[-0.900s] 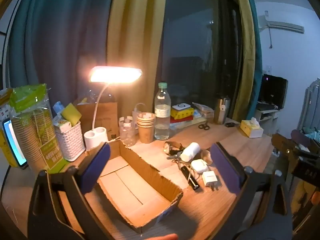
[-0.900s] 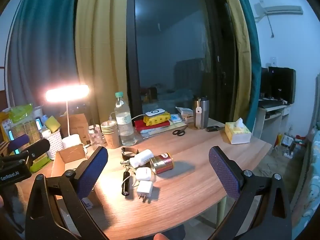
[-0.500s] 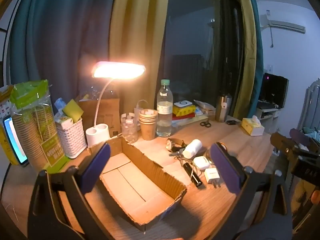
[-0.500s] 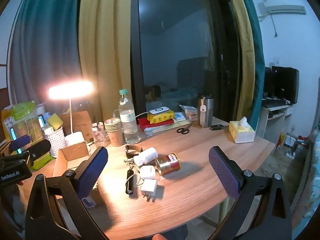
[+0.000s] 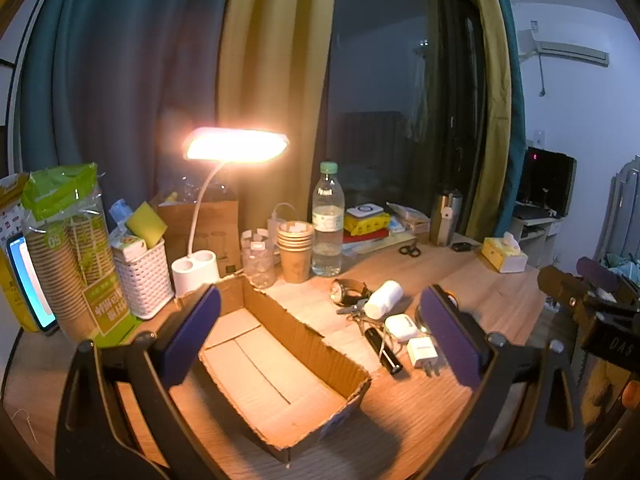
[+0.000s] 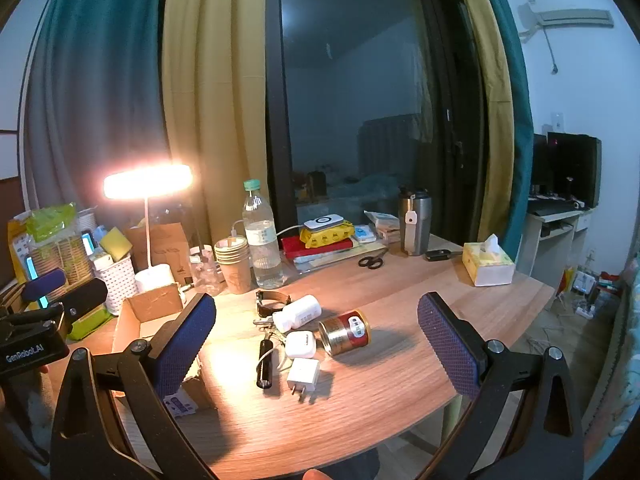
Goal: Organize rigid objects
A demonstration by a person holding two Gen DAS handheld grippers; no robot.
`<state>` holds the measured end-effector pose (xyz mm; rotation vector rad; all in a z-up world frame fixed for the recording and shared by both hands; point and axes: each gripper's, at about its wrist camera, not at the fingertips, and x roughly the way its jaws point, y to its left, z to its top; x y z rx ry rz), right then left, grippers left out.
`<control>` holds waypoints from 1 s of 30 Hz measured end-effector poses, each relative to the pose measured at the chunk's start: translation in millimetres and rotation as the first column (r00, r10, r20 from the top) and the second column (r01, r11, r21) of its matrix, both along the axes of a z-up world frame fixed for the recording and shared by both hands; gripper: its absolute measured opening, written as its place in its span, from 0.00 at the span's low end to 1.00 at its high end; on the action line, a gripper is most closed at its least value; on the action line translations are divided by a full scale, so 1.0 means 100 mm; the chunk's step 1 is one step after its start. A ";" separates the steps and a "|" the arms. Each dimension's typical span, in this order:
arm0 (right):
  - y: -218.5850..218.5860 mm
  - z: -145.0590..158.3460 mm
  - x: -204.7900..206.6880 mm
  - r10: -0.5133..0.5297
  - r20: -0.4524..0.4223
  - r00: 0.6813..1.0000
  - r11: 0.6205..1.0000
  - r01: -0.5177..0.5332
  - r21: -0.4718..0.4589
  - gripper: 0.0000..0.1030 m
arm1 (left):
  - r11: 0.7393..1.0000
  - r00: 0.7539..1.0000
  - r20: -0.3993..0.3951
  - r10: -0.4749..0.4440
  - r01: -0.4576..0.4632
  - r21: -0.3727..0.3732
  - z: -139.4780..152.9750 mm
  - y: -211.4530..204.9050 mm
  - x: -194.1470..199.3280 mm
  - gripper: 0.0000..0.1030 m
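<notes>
An open cardboard box (image 5: 276, 364) lies empty on the wooden desk; it also shows in the right wrist view (image 6: 138, 320). Right of it lies a cluster: a white pill bottle (image 6: 300, 312), a gold can (image 6: 346, 332) on its side, a white charger plug (image 6: 303, 376), a white case (image 6: 301, 344), a black flashlight (image 6: 265, 368), a watch (image 6: 272, 302) and keys. The cluster shows in the left wrist view around the bottle (image 5: 383, 294). My left gripper (image 5: 320, 336) is open above the box. My right gripper (image 6: 318, 344) is open and empty, above the cluster.
At the back stand a lit desk lamp (image 5: 236, 148), a water bottle (image 5: 328, 220), stacked paper cups (image 5: 295, 248), a white basket (image 5: 142, 276), a steel tumbler (image 6: 414, 224), scissors (image 6: 370, 261), books, and a tissue box (image 6: 488, 262) near the desk's right edge.
Both views have shifted slightly, as both grippers rose or pulled back a little. Both grippers stay open; nothing on the desk has moved.
</notes>
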<state>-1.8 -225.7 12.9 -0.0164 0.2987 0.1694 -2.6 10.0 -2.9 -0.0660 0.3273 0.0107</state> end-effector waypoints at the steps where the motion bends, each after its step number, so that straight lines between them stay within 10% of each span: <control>1: -0.01 0.00 0.00 0.001 0.000 1.000 1.000 -0.001 0.002 1.00 | 1.000 1.000 0.000 0.000 0.000 0.000 0.00 0.00 0.00 0.98; 30: 0.05 -0.03 0.00 0.023 -0.011 1.000 1.000 -0.023 -0.004 1.00 | 1.000 1.000 0.002 0.000 0.000 -0.007 0.00 -0.03 -0.02 0.98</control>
